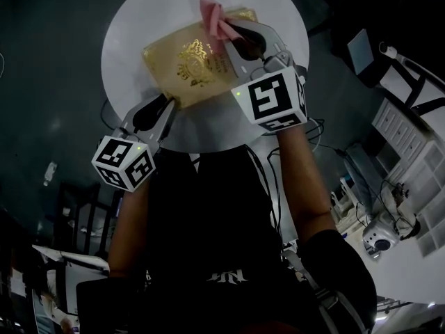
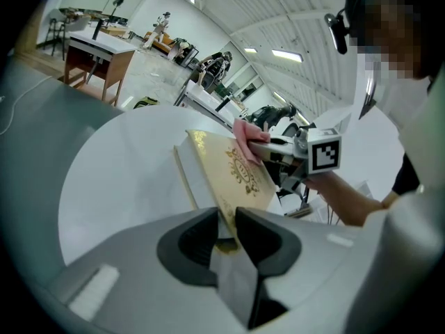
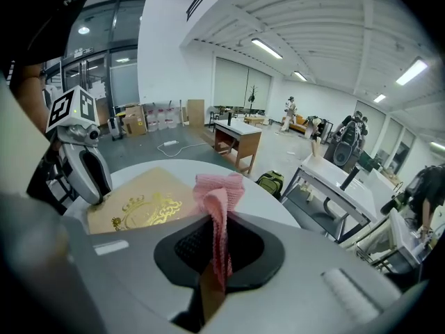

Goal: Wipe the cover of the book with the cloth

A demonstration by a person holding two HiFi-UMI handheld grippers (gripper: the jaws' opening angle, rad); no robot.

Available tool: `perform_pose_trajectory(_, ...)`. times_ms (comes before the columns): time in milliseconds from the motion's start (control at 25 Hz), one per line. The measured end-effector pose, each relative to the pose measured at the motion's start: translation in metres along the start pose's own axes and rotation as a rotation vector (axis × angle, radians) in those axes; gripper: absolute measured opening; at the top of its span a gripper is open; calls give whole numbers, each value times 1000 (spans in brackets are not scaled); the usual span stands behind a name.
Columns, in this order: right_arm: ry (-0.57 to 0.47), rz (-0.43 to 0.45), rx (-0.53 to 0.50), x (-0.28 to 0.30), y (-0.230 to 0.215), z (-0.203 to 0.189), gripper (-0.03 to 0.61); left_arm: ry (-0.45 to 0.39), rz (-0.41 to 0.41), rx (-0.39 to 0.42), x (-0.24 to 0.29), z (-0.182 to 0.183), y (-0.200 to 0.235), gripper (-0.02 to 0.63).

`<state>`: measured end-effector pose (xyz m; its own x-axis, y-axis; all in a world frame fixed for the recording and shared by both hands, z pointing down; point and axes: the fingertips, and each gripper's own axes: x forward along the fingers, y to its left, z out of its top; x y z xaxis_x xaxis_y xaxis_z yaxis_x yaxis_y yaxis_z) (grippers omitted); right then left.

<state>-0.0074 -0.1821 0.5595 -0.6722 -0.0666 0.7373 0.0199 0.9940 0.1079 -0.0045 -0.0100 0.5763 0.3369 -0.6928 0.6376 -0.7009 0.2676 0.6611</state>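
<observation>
The left gripper [image 1: 164, 107] has its jaws clamped on the near corner of the book [image 1: 189, 67] on the table [image 1: 128, 37]. The right gripper [image 1: 235, 39] has its jaws pinching the cloth [image 1: 212, 14], which looks like it's touching the cover's far edge.

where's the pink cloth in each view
Head view: cloth top centre, at the book's far edge.
Left gripper view: cloth right of centre, at the book's far end.
Right gripper view: cloth at centre, pinched in the right claw.
Shared landmark: the book's gold crest.
</observation>
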Motion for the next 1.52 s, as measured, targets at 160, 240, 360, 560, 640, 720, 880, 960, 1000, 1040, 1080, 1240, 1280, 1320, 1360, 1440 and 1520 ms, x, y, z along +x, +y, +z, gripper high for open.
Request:
perform_pose_trajectory(160,5,-26,18,-5,-13,-6,14,-1,6,7,0,0,-1,83)
perform_pose_trajectory(240,9,-38,30,-7,-19,-9,14,-3,7,6,0,1,0,83)
perform_pose_trajectory(360,12,-55,41,-9,-27,-13,14,-4,7,5,0,1,0,83)
perform_pose_trajectory(560,20,-78,44,-13,-37,-18,14,-6,6,5,-1,0,0,83)
perform_pose_trajectory(640,23,-87,44,-15,-42,-20,14,-10,7,5,-1,0,-1,83)
perform_pose_trajectory(720,34,-104,49,-17,-49,-25,14,-14,8,4,-1,0,-1,82)
perform_pose_trajectory(880,109,-160,118,-23,-73,-53,14,-23,10,-2,0,0,0,83)
perform_pose_trajectory(960,115,-206,163,-32,-84,-64,14,-26,10,-5,-1,0,0,82)
perform_pose_trajectory(1000,102,-229,173,-38,-88,-64,14,-27,10,-7,-1,-1,0,82)
perform_pose_trajectory(1040,79,-249,175,-46,-90,-60,14,-28,8,-8,-1,-1,0,82)
perform_pose_trajectory(1080,50,-265,170,-53,-91,-52,14,-29,7,-8,-1,-1,0,83)
perform_pose_trajectory(1240,-100,-242,91,-70,-66,0,14,-32,-2,-15,0,-1,1,82)
perform_pose_trajectory(1280,-138,-212,72,-70,-53,15,14,-31,-5,-16,0,-1,1,83)
perform_pose_trajectory(1320,-168,-176,60,-69,-39,30,14,-30,-7,-15,0,-1,1,82)
perform_pose_trajectory(1360,-191,-137,55,-66,-24,42,14,-30,-8,-14,0,-1,1,83)
perform_pose_trajectory(1440,-220,-62,55,-58,4,63,14,-30,-7,-14,-1,-1,2,83)
perform_pose_trajectory(1520,-220,0,64,-49,29,73,14,-32,-5,-16,0,-1,2,83)
